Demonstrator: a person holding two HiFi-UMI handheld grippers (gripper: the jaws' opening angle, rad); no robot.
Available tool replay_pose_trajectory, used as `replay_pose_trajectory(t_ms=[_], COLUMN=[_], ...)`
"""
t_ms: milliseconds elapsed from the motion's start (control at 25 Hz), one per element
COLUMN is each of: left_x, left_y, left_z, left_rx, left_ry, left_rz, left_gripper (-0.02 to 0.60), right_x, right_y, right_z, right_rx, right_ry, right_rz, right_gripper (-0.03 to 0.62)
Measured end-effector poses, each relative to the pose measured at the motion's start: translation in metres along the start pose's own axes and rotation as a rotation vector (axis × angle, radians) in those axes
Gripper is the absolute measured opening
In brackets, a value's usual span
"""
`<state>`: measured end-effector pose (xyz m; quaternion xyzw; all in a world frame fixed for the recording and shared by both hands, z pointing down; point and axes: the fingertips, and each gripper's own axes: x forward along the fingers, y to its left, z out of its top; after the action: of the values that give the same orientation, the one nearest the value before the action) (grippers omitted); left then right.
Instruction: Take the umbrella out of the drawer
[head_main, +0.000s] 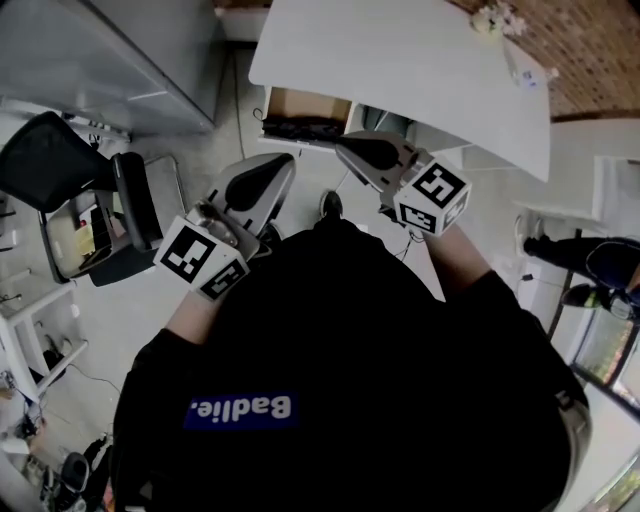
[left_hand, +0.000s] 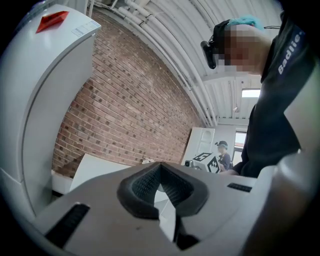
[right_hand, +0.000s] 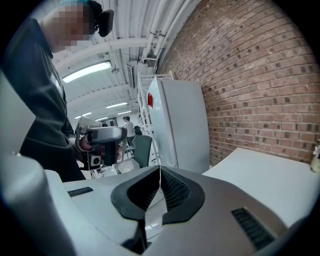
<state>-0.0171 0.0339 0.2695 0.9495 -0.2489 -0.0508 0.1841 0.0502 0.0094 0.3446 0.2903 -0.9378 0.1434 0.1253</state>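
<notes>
Under the white table (head_main: 400, 60) a drawer (head_main: 308, 103) with a brown inside stands pulled out. A dark long umbrella (head_main: 300, 128) lies along its front. My left gripper (head_main: 285, 160) hovers just short of the drawer, shut and empty, its pads meeting at the tip (left_hand: 160, 166). My right gripper (head_main: 345, 143) is beside it at the drawer's right corner, also shut with nothing between the jaws (right_hand: 160, 169). Neither gripper view shows the drawer or the umbrella; each shows the other gripper across the room space.
A black office chair (head_main: 60, 170) stands at the left, a grey-white tall cabinet (head_main: 100, 60) behind it. A small vase of flowers (head_main: 495, 20) sits at the table's far corner by the brick wall (head_main: 580, 50). Another person (head_main: 575, 255) is at the right.
</notes>
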Motion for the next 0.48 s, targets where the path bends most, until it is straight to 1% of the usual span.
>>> replay_pose_trajectory(t_ms=[240,480], left_x=[0.045,0.067], left_y=[0.016,0.035], left_z=[0.001,-0.002], left_rx=[-0.06,-0.045], left_ry=[-0.013,-0.053], left_rz=[0.131,0.265], left_gripper=[0.002,0.002], right_x=[0.004,0.015], right_y=[-0.063,-0.098], right_z=[-0.019,-0.045], right_rx=[-0.024,-0.066], right_ry=[0.05,0.124], right_rz=[0.049,0.127], right_gripper=[0.031,0.032])
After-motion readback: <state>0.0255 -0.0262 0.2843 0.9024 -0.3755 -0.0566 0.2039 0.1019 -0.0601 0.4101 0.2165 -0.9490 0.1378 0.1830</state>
